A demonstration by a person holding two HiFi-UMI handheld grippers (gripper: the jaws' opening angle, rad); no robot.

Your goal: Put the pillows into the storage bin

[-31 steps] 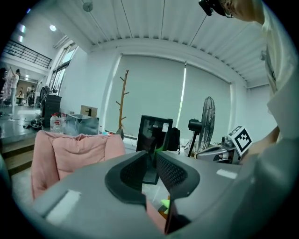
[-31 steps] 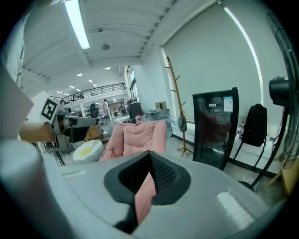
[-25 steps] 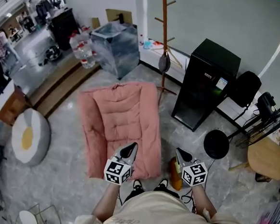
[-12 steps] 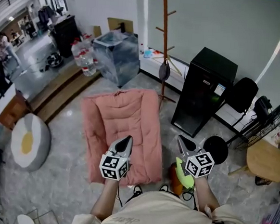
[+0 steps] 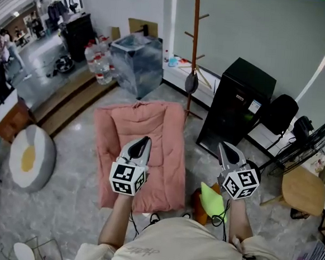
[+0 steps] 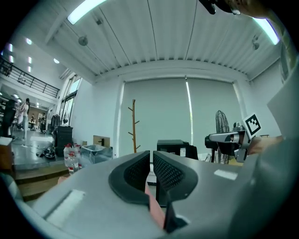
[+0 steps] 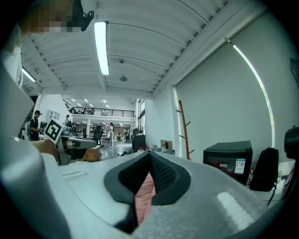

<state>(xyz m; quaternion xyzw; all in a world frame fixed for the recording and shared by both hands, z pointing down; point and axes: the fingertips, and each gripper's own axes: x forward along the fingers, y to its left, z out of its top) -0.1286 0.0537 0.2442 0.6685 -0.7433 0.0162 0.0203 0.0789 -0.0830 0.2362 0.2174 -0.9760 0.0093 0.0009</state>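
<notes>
A pink quilted cushion lies flat on the floor in the head view, and a round white pillow with a yellow centre lies at the left. The blue-grey storage bin stands beyond the cushion. My left gripper is held level above the cushion; its jaws have just been opening and stand a narrow slit apart with nothing between them. Beside the cushion's right edge my right gripper is shut and empty, its tips meeting. Pink shows below both pairs of jaws.
A black cabinet and a wooden coat stand stand right of the cushion. Water bottles sit by the bin, next to a low wooden step. A fan, a round stool and a green object are at the right.
Both grippers have risen from low over the cushion's near edge. The right one has also drifted right, away from the cushion. The cushion has not moved.
</notes>
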